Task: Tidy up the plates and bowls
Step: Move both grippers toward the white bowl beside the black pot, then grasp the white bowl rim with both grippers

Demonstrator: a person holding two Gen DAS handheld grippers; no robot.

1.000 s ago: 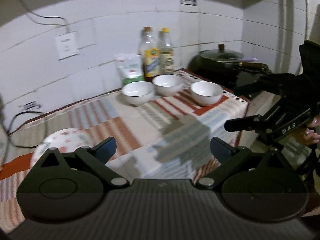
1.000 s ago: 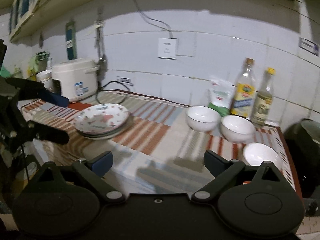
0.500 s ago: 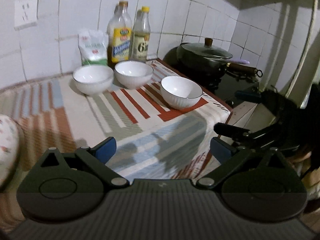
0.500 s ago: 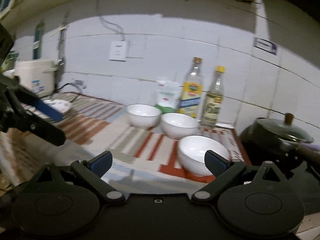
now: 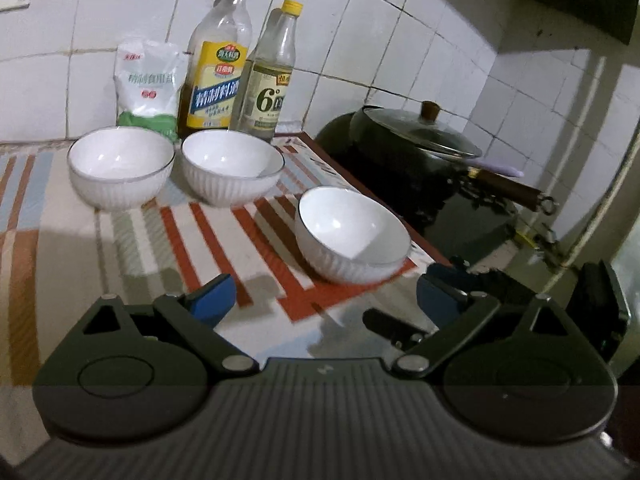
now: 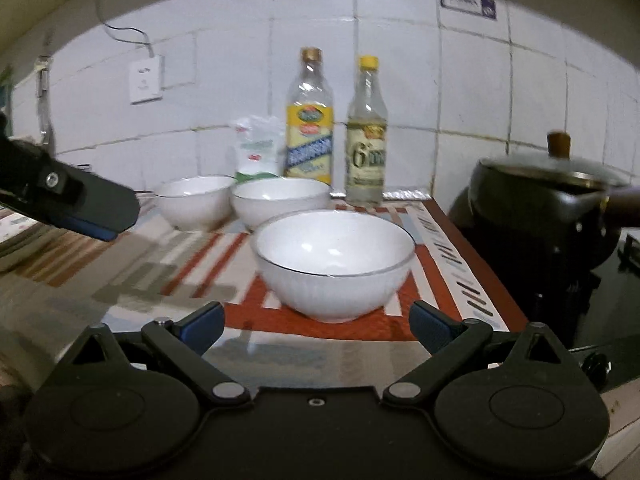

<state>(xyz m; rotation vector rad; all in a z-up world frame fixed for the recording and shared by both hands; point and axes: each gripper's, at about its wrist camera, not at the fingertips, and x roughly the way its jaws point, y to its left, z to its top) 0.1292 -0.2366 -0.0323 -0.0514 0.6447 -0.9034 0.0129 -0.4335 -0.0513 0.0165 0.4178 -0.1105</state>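
Observation:
Three white ribbed bowls stand on the striped cloth: a left bowl (image 5: 120, 164) (image 6: 194, 200), a middle bowl (image 5: 232, 164) (image 6: 280, 202) and a nearer bowl (image 5: 352, 236) (image 6: 334, 264) close to the cloth's right edge. My left gripper (image 5: 324, 299) hovers short of the nearer bowl; its jaws are closing from wide, with nothing between them. My right gripper (image 6: 316, 324) is open and empty, facing the nearer bowl, which sits just beyond its fingertips. One finger of the left gripper (image 6: 80, 208) reaches in from the left of the right wrist view.
An oil bottle (image 5: 218, 60), a vinegar bottle (image 5: 270, 76) and a white bag (image 5: 146, 80) stand against the tiled wall behind the bowls. A black lidded wok (image 5: 416, 152) (image 6: 540, 200) sits on the stove at the right. The counter's front edge lies under both grippers.
Both grippers have swung right and come down toward the bowls, which now look much larger. The patterned plates and the rice cooker have slid out of view.

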